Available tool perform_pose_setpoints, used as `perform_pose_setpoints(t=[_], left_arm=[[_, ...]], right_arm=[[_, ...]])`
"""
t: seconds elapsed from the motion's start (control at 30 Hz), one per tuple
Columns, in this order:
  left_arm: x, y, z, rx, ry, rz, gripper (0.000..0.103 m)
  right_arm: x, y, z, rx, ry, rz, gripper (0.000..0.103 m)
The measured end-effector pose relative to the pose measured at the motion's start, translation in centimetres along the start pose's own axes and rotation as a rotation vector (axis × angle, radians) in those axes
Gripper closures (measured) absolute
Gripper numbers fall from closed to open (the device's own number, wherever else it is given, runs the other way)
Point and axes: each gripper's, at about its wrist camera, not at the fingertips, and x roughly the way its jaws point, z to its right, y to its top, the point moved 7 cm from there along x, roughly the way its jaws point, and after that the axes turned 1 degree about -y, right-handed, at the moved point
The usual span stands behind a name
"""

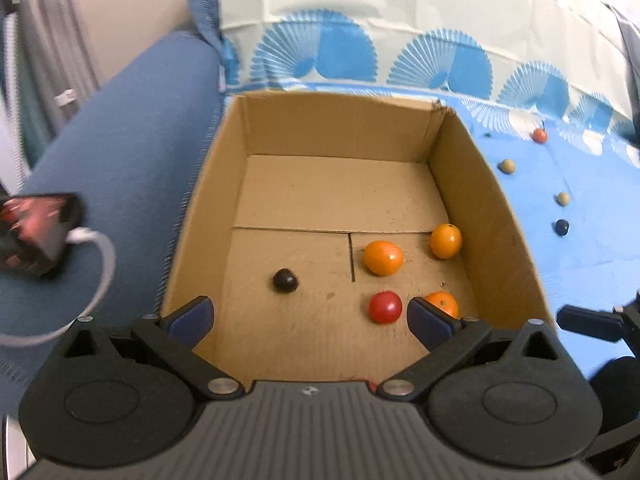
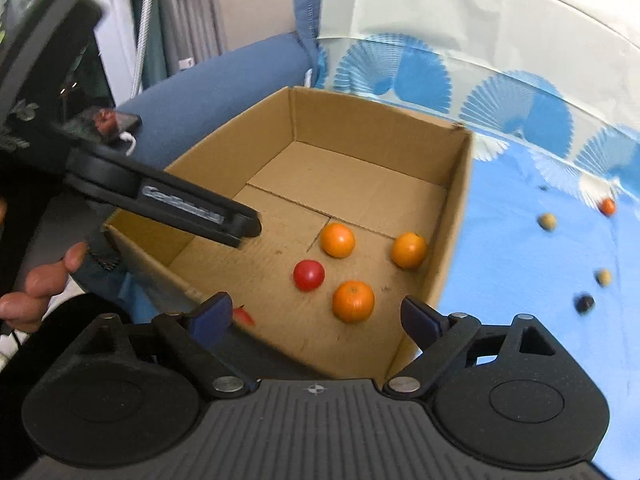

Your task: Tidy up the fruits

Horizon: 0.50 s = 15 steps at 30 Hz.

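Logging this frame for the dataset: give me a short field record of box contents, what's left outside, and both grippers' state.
container: open brown cardboard box on blue patterned cloth
in box: three round orange fruits, one red round fruit, one small dark round fruit
outside on cloth: two small tan balls, one dark ball, one small orange-red ball
left hand-held gripper: open, empty, over box
right hand-held gripper: open, empty

Matt corrugated cardboard box (image 1: 472,184); glossy smooth oranges (image 1: 383,257)
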Motion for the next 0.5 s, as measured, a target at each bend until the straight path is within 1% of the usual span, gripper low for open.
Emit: perform_pose_setpoints(t=[0.1, 0.3, 0.5], left_arm=[[-3.0, -1.0, -0.6, -0.028, 0.03, 0.013, 0.0], [-8.3, -2.7, -0.9, -0.064, 0.022, 0.058, 0.0], [-12.3, -4.2, -0.2, -0.067, 0.021, 0.1, 0.0]], right_arm=[[-2.7, -0.4, -0.3, 0.04, -0.018, 0.025, 0.011], [-7.8, -0.7, -1.7, 0.066, -0.04, 0.111, 0.009], [-11.9, -1.6, -2.9, 0.074, -0.053, 0.181, 0.006]])
